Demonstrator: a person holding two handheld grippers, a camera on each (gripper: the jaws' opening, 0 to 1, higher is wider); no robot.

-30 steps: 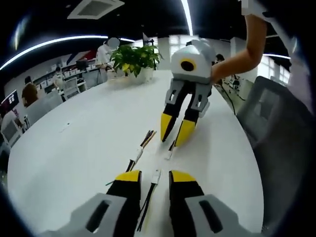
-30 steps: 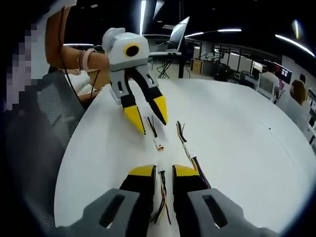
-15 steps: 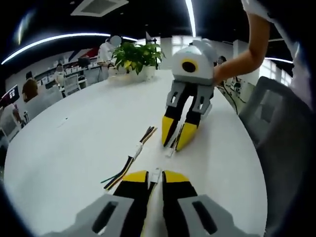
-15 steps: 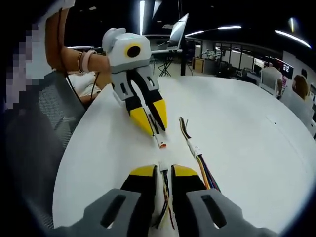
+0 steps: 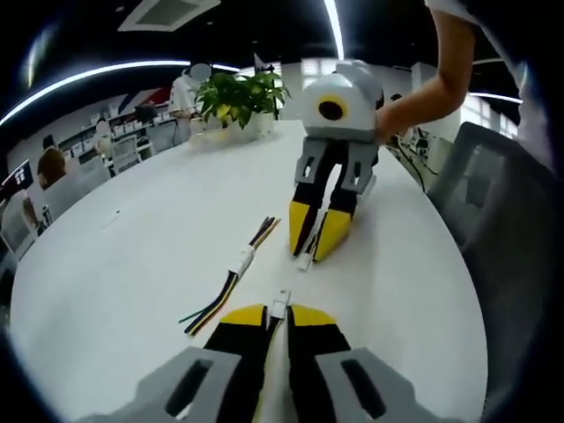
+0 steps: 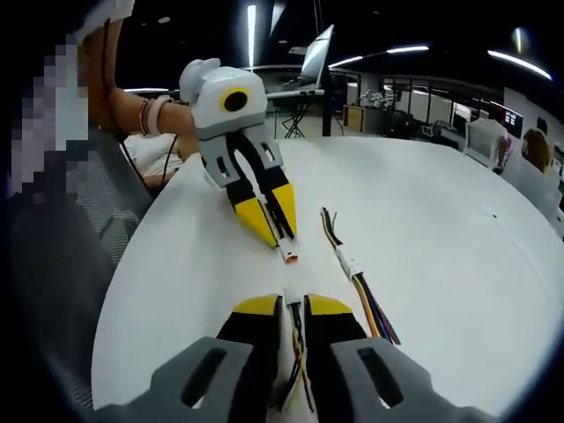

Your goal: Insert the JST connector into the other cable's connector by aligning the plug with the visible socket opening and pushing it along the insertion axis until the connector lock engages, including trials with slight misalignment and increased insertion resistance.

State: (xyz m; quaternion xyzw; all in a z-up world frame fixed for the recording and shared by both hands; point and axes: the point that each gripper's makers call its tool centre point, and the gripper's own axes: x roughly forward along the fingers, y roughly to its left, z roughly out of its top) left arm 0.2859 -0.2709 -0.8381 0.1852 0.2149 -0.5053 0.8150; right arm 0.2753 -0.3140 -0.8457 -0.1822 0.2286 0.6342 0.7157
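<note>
Nearby, white connector point(image 5: 279, 306), multicoloured wires point(image 5: 209, 310)

A smooth white tabletop point(image 5: 132, 256) with a soft satin sheen carries the bench work; the left gripper point(image 5: 277, 315) shows matt black jaws capped in glossy yellow plastic, its body pale grey moulded plastic; the right gripper point(image 6: 292, 307) has the same finish; a white plastic connector point(image 6: 290, 256) looks semi-gloss, its wires sheathed in smooth coloured insulation; a spare wire harness point(image 6: 357, 270) lies toward the tabletop's far edge, likewise plastic-sheathed.
</note>
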